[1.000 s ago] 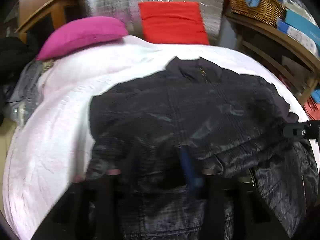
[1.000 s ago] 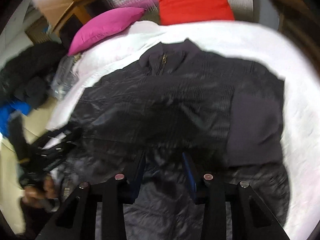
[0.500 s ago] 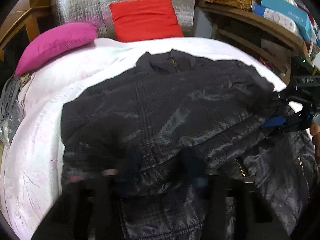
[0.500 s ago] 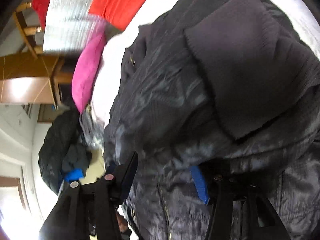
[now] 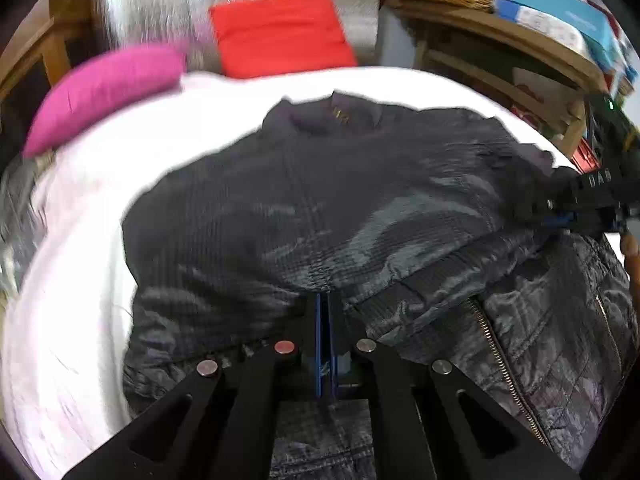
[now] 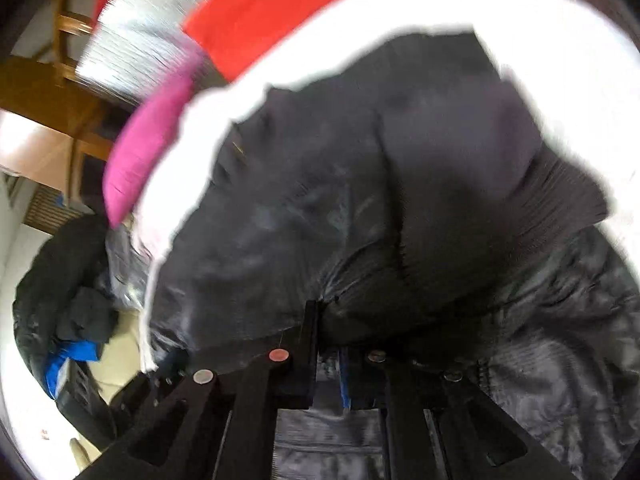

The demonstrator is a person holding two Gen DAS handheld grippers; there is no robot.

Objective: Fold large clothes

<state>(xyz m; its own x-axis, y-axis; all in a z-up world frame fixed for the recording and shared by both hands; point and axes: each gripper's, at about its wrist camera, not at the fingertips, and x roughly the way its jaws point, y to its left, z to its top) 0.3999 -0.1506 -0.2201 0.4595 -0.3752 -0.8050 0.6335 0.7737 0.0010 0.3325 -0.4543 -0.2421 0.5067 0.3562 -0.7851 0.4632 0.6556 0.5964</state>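
Both tools newly clamped, left tool and right tool pinching black jacket folds

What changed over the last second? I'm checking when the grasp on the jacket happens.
Both grippers have just been closing: the left gripper now pinches a fold of the dark jacket at its near edge, and the right gripper has rolled, dropped and shut on the jacket's fabric, where both stood open over it before. The jacket still lies on the white bedcover, with the pink pillow and red cushion unmoved.
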